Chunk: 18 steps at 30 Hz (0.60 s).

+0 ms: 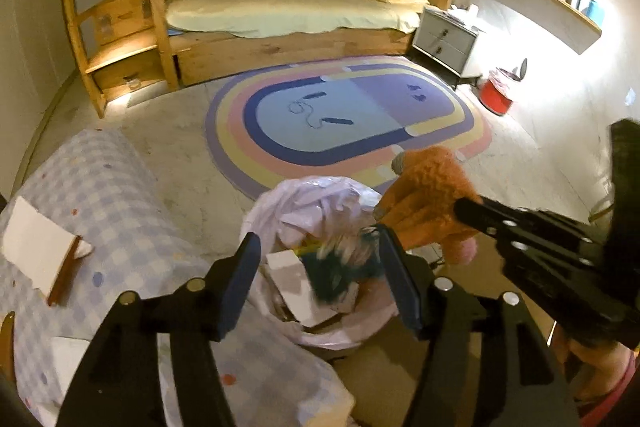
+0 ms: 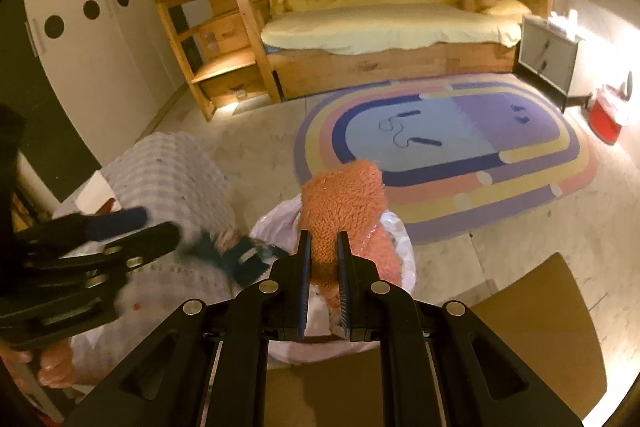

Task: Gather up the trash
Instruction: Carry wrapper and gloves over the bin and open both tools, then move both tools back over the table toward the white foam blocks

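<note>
Orange sock (image 2: 340, 211) in right hand-held gripper (image 2: 323, 259), over trash bag (image 2: 396, 227)

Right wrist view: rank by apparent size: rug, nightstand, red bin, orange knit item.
1. Rug, largest by far.
2. Orange knit item, though it sits close to the camera, held in the right gripper, so its size is inflated.
3. Nightstand.
4. Red bin, smallest and partly cut off by the frame edge.

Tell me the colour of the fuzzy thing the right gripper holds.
Orange fuzzy knit item, clearest in the right wrist view.
</note>
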{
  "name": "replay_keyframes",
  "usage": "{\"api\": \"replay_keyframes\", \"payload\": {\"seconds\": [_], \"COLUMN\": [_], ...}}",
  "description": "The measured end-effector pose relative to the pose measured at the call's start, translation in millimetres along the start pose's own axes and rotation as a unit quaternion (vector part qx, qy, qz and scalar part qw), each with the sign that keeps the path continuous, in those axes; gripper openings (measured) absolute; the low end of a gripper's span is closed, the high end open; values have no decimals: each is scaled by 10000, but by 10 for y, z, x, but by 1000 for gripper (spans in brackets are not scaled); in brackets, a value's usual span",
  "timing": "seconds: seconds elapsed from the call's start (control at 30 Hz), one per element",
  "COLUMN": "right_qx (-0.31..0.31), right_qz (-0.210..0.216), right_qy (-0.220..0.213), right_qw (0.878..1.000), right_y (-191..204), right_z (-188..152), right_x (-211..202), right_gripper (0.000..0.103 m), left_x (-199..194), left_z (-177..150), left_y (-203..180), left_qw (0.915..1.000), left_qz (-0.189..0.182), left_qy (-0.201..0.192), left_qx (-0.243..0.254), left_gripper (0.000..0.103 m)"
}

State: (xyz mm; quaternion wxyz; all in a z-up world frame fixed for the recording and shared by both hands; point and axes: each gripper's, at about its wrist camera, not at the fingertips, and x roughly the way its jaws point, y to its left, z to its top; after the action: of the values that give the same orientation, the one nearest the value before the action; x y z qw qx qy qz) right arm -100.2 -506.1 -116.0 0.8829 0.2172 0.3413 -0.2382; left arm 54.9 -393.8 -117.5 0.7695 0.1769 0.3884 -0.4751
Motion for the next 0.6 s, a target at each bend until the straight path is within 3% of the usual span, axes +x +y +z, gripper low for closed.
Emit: {"api": "replay_keyframes", "payload": {"seconds": [0.1, 0.13, 0.17, 0.2, 0.6], "right_qx": [-48, -106, -120, -127, -458], "right_qz": [15, -2, -44, -67, 546], "right_qy": [227, 421, 484, 505, -82], "right_qw": [9997, 9991, 9987, 9986, 9974], "right_y": [61, 91, 114, 136, 694], "right_z": [16, 19, 25, 31, 0], "right_x": [256, 400, 448, 465, -304], "right_gripper": [20, 25, 41, 45, 45], "left_x": [-152, -203, -258, -350, -1291], "left_z": [-33, -31, -44, -78, -685], "left_y": [185, 223, 277, 351, 851], "left_qw": [9995, 9992, 9988, 9980, 9847], "left_qz": [170, 203, 253, 343, 1318], "left_qy": [-125, -168, -206, -269, -677], "left_qx": [-225, -292, -364, -458, -919], "left_gripper": [60, 60, 60, 60, 61]}}
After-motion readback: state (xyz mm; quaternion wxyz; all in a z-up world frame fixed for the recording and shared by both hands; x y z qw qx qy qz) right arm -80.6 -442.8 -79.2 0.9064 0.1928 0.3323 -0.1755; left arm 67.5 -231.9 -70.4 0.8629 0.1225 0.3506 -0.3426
